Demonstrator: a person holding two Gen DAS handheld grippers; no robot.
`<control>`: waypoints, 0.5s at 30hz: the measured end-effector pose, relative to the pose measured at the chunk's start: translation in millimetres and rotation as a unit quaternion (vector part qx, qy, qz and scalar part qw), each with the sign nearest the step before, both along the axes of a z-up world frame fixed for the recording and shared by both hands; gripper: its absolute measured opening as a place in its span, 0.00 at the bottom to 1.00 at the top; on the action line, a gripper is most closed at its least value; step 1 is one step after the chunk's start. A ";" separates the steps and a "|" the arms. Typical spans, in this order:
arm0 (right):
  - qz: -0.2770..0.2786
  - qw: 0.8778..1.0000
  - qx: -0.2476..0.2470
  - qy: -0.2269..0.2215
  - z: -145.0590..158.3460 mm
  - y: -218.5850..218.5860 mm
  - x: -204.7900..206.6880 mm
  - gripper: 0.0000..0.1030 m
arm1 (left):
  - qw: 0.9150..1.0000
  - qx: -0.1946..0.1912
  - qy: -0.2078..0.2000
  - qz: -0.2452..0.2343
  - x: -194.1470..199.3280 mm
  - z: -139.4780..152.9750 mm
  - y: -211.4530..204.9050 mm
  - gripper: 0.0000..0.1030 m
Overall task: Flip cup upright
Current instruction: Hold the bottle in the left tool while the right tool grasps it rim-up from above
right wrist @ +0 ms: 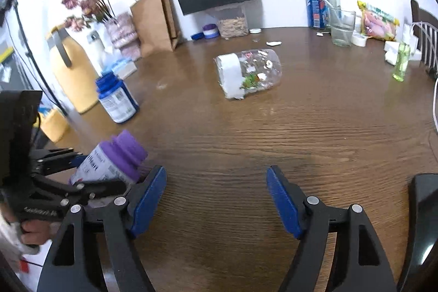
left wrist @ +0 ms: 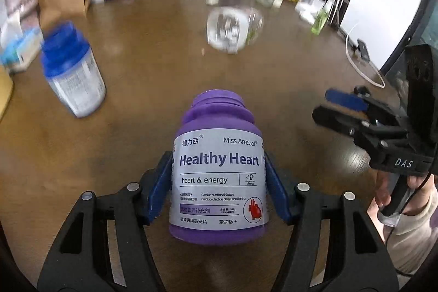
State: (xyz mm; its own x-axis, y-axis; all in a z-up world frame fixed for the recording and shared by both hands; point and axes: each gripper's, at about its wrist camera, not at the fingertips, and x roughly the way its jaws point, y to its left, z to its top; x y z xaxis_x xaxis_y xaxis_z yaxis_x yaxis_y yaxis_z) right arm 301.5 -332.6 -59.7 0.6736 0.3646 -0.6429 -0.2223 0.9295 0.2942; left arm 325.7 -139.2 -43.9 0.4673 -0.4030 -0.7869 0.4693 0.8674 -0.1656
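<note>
The cup (right wrist: pixel 247 73), clear plastic with small prints and a white band near its mouth, lies on its side in the middle of the brown table (right wrist: pixel 314 133); the left wrist view shows it blurred (left wrist: pixel 232 29). My left gripper (left wrist: pixel 217 168) is shut on a purple "Healthy Heart" bottle (left wrist: pixel 219 177), held off the table with its cap pointing forward. The right wrist view catches that bottle (right wrist: pixel 115 160) at the lower left. My right gripper (right wrist: pixel 216 174) stands open and empty over bare table, well short of the cup, and shows at the right edge of the left wrist view (left wrist: pixel 324 104).
A blue-capped white bottle (right wrist: pixel 116 97) stands at the left beside a yellow jug (right wrist: pixel 74 73). At the table's back are a paper bag (right wrist: pixel 153 21), a drinking glass (right wrist: pixel 342 28), bottles, snack packs and a small green bottle (right wrist: pixel 401 62). A person's hand (left wrist: pixel 410 199) holds the right gripper.
</note>
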 end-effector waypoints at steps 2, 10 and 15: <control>0.021 0.999 0.035 0.000 10.2 0.1 7.4 0.78 | 0.999 -0.004 -0.033 -0.011 3.6 16.9 -1.2 0.58; 0.120 0.978 0.170 -0.007 86.9 9.7 83.4 0.78 | 0.977 -0.015 -0.168 -0.129 47.9 90.2 -13.6 0.58; 0.137 0.960 0.241 0.041 94.8 14.0 145.4 0.78 | 0.959 -0.032 -0.199 -0.201 72.3 97.0 -19.4 0.58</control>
State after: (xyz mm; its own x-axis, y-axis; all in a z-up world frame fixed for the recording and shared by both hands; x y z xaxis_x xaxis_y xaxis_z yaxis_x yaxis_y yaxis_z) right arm 446.9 -318.6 35.1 0.4648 0.7887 -0.4025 -0.3966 0.5919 0.7017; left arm 397.9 -158.7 53.1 0.5217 -0.6551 -0.5465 0.8006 0.5972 0.0484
